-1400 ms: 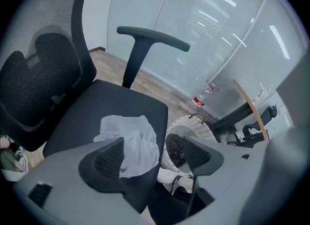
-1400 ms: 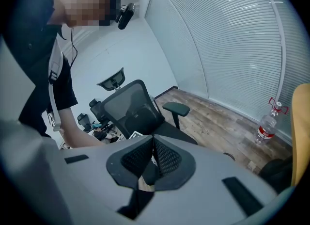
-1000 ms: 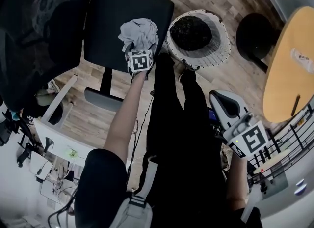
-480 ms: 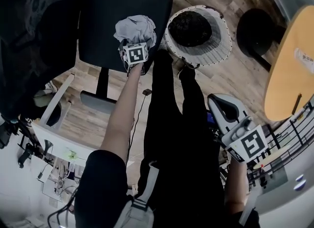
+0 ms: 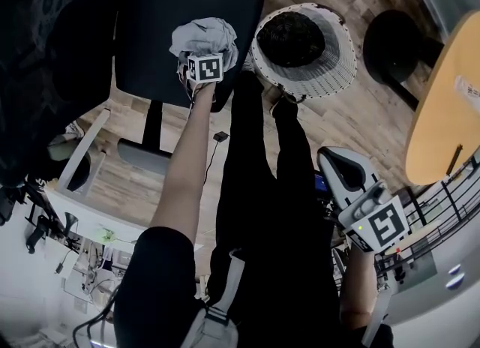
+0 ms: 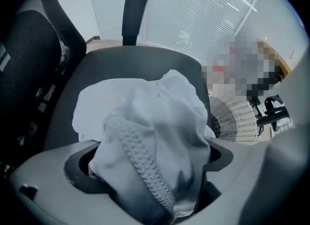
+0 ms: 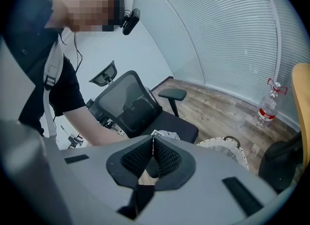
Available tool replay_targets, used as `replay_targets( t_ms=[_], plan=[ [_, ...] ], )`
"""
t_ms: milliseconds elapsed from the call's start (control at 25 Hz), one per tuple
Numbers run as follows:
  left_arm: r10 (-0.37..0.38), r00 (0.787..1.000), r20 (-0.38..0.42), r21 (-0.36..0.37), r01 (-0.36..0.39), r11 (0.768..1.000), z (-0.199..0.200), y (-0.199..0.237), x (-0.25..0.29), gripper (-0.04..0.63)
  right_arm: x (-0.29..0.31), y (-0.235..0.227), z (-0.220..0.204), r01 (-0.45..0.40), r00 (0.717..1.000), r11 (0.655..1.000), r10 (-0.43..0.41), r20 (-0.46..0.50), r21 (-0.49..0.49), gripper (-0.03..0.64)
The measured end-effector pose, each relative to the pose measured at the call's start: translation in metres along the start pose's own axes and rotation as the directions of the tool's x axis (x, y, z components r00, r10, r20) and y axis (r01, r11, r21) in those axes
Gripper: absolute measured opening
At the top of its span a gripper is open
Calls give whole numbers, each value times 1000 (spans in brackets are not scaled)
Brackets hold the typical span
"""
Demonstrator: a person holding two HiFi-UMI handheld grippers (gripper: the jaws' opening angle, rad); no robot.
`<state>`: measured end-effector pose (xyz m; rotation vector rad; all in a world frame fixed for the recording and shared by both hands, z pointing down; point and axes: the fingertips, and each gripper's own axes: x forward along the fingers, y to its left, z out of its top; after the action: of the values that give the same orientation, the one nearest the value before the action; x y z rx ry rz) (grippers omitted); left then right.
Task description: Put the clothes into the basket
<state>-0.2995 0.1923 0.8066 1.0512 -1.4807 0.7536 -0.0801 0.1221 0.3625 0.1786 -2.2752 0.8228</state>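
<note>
- A black chair stands at the left, with its mesh back further left.
- A grey cloth lies bunched on the right part of the seat, near the edge that faces the basket.
- The left gripper points steeply down onto the cloth. It is released: the jaws are spread wide and have just been opening. The cloth fills the gap between them, and a ribbed hem runs down its middle.
- The white wicker basket stands on the wooden floor, just beside the chair on its right. Dark clothes lie inside it.
- The person's legs, in black trousers, reach down toward the gap between chair and basket.
- The right gripper hangs at the lower right, well apart from cloth and basket. Its jaws are clenched together with nothing between the ribbed pads.
- A round wooden table fills the right edge.
- A clear bottle with a red label stands on the floor beyond the basket.
</note>
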Motion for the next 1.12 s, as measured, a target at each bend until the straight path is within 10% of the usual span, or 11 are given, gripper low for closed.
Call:
replay_targets(
  t_ms=[880, 1120],
  plan=[
    [2, 1000, -22, 32, -1, 999, -5, 6, 11, 537, 4, 4, -14, 12, 1000, 999, -12, 4, 30, 17],
    [8, 1000, -16, 57, -7, 998, -4, 10, 5, 445, 5, 8, -15, 13, 1000, 999, -13, 12, 32, 17]
  ],
)
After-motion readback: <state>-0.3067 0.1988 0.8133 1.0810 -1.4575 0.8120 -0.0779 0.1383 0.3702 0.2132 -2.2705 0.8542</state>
